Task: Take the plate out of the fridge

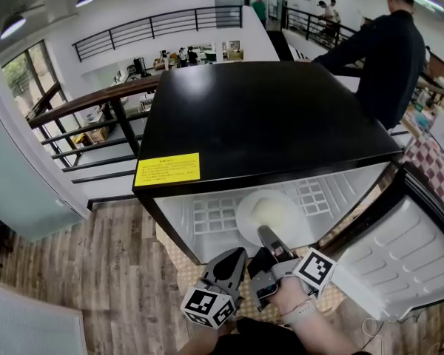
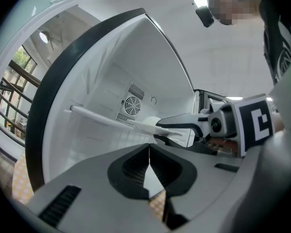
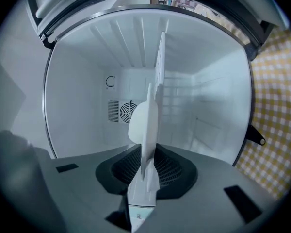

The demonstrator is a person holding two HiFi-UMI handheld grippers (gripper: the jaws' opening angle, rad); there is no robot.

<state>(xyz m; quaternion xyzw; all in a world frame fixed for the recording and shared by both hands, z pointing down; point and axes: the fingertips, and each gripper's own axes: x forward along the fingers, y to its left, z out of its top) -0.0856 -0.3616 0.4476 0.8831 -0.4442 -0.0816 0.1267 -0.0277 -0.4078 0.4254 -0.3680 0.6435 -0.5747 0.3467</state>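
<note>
A white plate (image 1: 275, 211) lies on the wire shelf (image 1: 213, 217) inside the open black-topped fridge (image 1: 266, 117). My right gripper (image 1: 269, 237) reaches in from the front and is shut on the plate's near rim. In the right gripper view the plate (image 3: 147, 125) stands edge-on between the jaws of the right gripper (image 3: 144, 178). My left gripper (image 1: 235, 257) hangs just outside the fridge opening, to the left of the right one, shut and empty. The left gripper view shows the left gripper (image 2: 149, 149) with its tips together, and beyond them the plate (image 2: 119, 122) in the right gripper (image 2: 182, 130).
The fridge door (image 1: 399, 250) stands open at the right. A person in dark clothes (image 1: 388, 58) stands behind the fridge at the right. A railing (image 1: 96, 102) runs behind at the left. A checked mat (image 1: 176, 266) lies under the fridge on the wooden floor.
</note>
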